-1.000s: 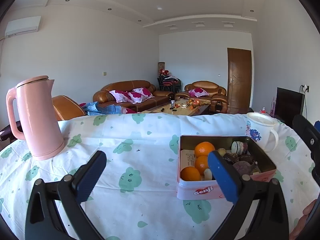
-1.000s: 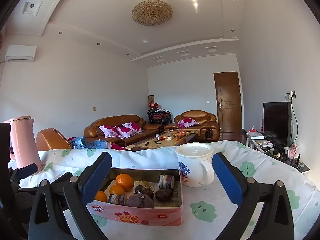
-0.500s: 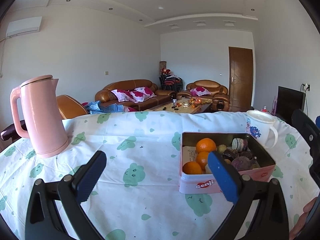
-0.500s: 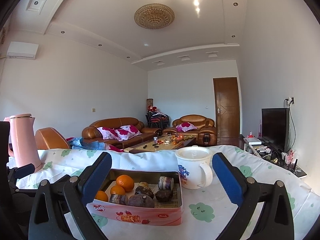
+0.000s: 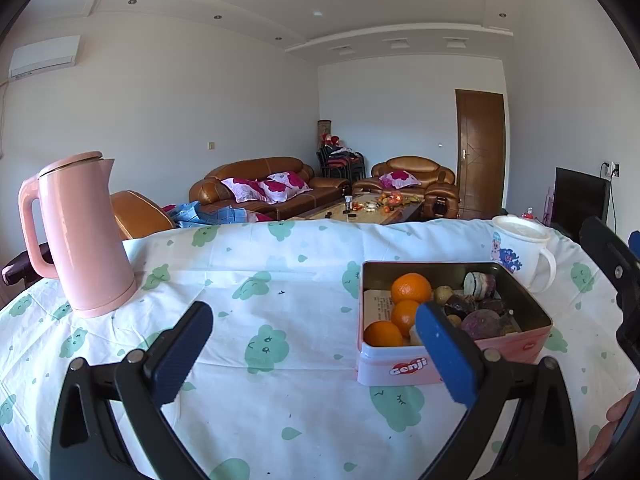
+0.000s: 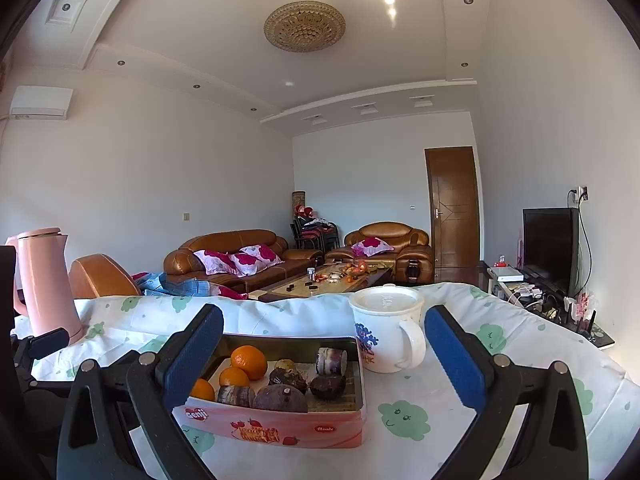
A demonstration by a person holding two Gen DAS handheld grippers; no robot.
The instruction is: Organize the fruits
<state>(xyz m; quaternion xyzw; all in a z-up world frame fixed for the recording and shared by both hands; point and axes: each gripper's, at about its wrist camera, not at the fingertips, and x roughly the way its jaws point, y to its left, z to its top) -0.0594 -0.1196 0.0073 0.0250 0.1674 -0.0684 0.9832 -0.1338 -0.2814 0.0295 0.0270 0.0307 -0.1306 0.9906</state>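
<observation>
A pink tin box [image 5: 400,368] [image 6: 280,428] sits on the cloth-covered table [image 5: 260,280]. It holds three oranges [image 5: 411,288] [image 6: 249,361] at its left end and several dark purple-brown pieces [image 5: 482,323] [image 6: 280,398] at its right end. My left gripper [image 5: 316,352] is open and empty, above the table in front and to the left of the box. My right gripper [image 6: 324,354] is open and empty, in front of the box and the mug.
A pink kettle [image 5: 84,236] [image 6: 44,284] stands at the table's left. A white lidded mug [image 5: 520,252] [image 6: 386,328] stands just right of the box. Sofas and a coffee table lie beyond the table's far edge.
Both grippers have drawn back and risen slightly, so the box and kettle look a little farther off. Nothing on the table has moved.
</observation>
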